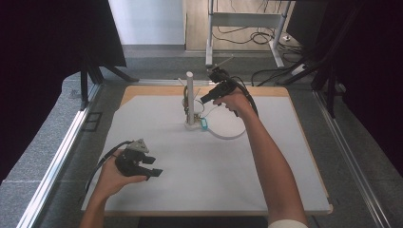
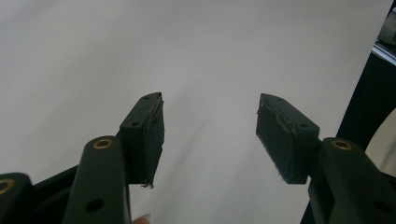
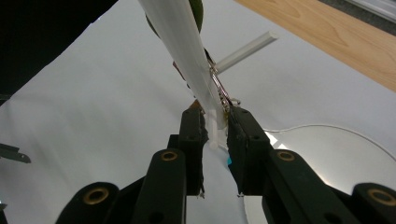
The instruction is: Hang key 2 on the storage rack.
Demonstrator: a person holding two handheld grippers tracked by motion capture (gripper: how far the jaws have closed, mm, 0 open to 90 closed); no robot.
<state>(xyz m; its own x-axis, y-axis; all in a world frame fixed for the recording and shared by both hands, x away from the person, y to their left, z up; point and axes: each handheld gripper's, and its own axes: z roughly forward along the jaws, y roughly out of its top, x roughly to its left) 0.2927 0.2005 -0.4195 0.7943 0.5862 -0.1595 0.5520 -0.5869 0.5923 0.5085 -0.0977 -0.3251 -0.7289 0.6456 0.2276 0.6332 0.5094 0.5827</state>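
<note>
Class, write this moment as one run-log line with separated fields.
left gripper: open, empty, above white sheet | right gripper: jaws around white post, whether gripping unclear | teal piece: at post base

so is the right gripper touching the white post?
Cannot tell. In the right gripper view the white post runs down between the right gripper jaws, which stand close beside it, but neither contact nor a gap shows plainly.

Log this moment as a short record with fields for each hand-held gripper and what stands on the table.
surface: white sheet on a wooden table
centre: upright white post, teal piece at its foot
left hand-held gripper: open, nothing between the jaws, low over the sheet
right hand-held gripper: at the post, jaws either side of it, narrow gap
</note>
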